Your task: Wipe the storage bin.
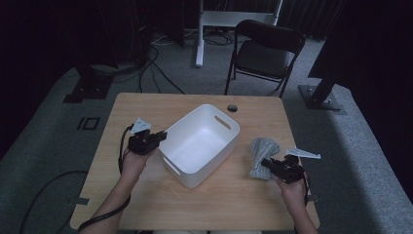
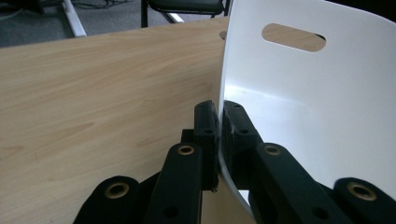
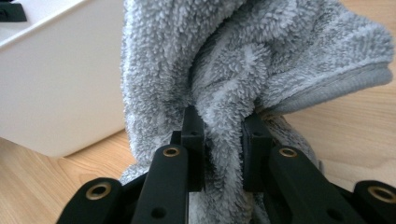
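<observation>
— Where's the grey towel (image 1: 262, 155)?

— At four o'clock on the wooden table (image 1: 146, 105), just right of the white bin (image 1: 200, 144). My right gripper (image 1: 268, 164) pinches a bunched fold; the right gripper view shows fleece squeezed between the jaws, which the high view hides.

— And your left gripper (image 1: 159, 135)?

— At nine o'clock, clamped on the bin's rim. The left gripper view shows the thin wall (image 2: 280, 93) caught between the jaws.

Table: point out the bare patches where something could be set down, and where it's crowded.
Free: the table strip along the near edge between the two forearms, and the far-left corner beyond the left gripper. Inside the white bin looks bare too. Crowded: right of the bin, where the right gripper holds the grey towel.
</observation>
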